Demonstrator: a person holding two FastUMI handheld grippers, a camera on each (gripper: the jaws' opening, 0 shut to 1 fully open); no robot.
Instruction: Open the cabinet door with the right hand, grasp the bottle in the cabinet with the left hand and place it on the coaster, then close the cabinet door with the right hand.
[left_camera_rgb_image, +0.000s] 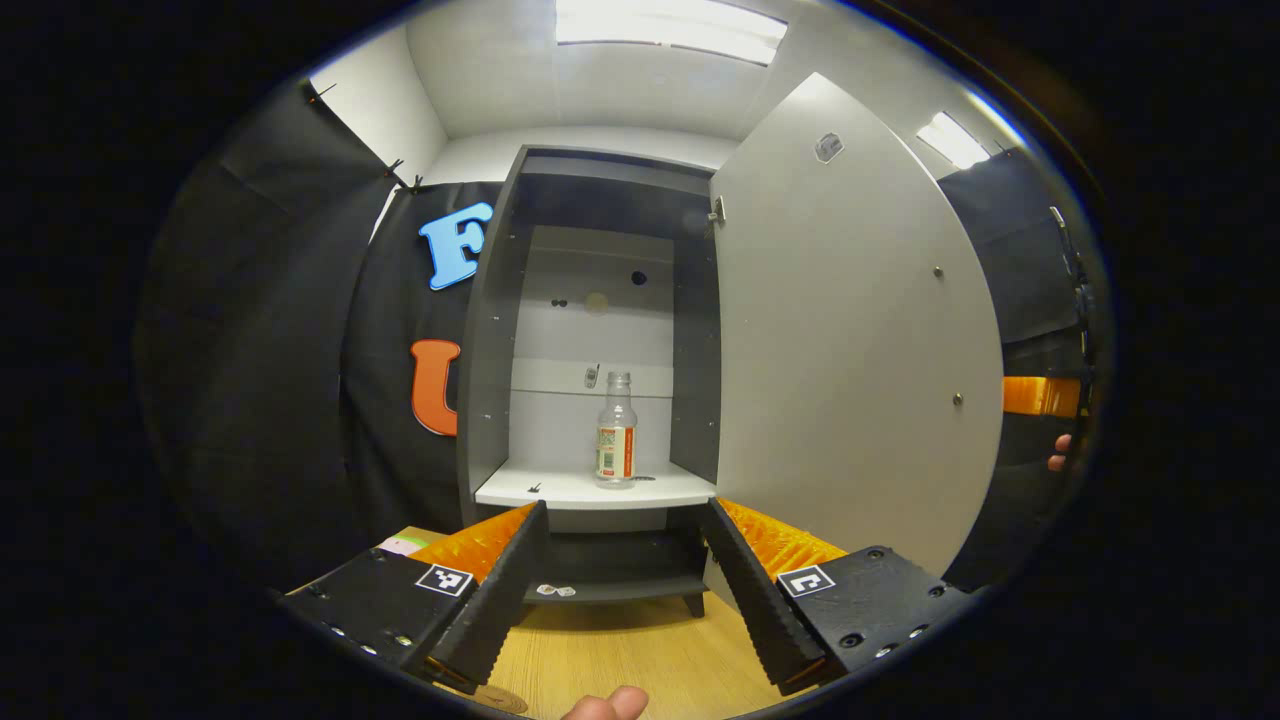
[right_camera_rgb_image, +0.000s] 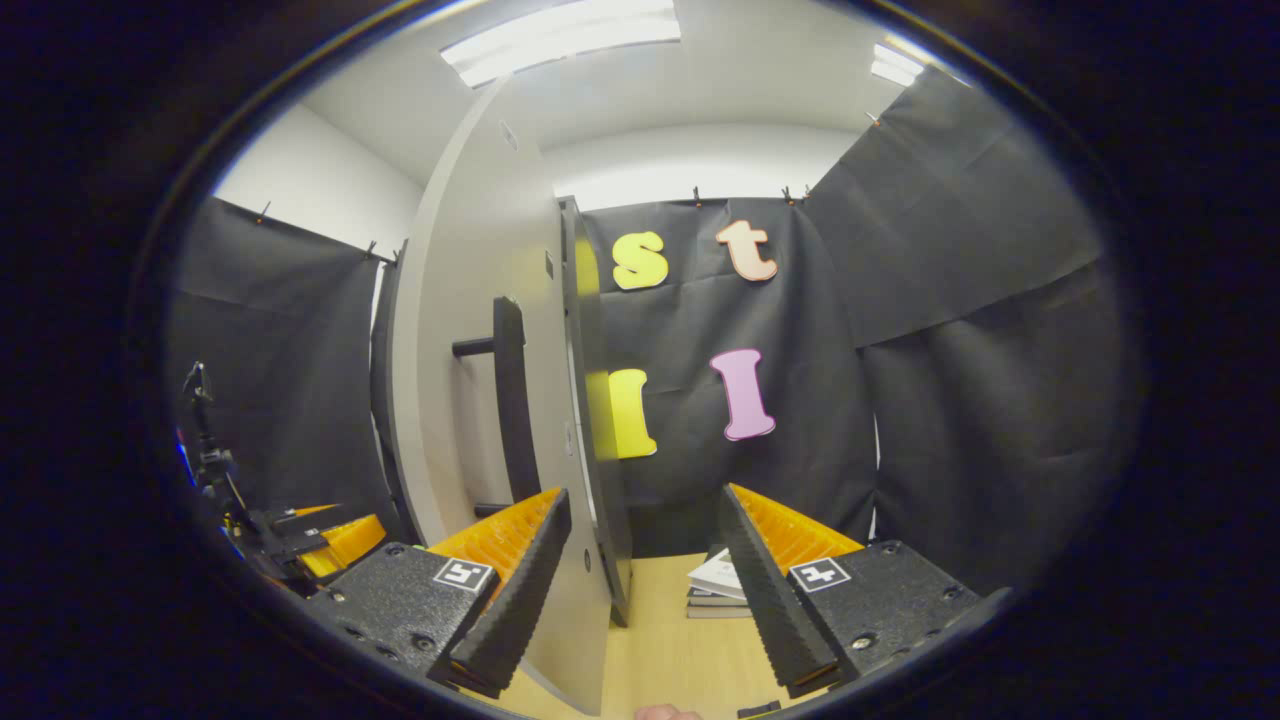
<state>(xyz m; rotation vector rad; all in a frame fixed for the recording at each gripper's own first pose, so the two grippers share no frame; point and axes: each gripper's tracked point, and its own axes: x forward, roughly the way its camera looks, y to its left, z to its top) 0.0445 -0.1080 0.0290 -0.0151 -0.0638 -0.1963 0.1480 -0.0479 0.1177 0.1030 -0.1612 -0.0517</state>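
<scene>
- One bottle (left_camera_rgb_image: 616, 430), clear and uncapped with a label round its middle, stands upright on the pale shelf (left_camera_rgb_image: 560, 490) inside the cabinet (left_camera_rgb_image: 495, 330), toward the shelf's front edge where a reach from ahead can meet it.
- Wide apart and holding nothing, the fingers of the left gripper (left_camera_rgb_image: 625, 590) frame the bottle from well short of the shelf, apparently lined up to go in for the grasp.
- Swung fully outward, the cabinet door (left_camera_rgb_image: 850, 330) leaves the opening unobstructed, so the opening step looks done.
- Spread and gripping nothing, the right gripper (right_camera_rgb_image: 640, 590) sits at the door's outer edge (right_camera_rgb_image: 590, 400), beside its dark bar handle (right_camera_rgb_image: 510, 400), likely kept close for the closing step.
- At the left gripper view's bottom edge, a small round disc (left_camera_rgb_image: 500, 698) on the wooden table (left_camera_rgb_image: 640, 650) may be the coaster.
- Stacked books (right_camera_rgb_image: 716, 585) lie on the table beyond the door.
</scene>
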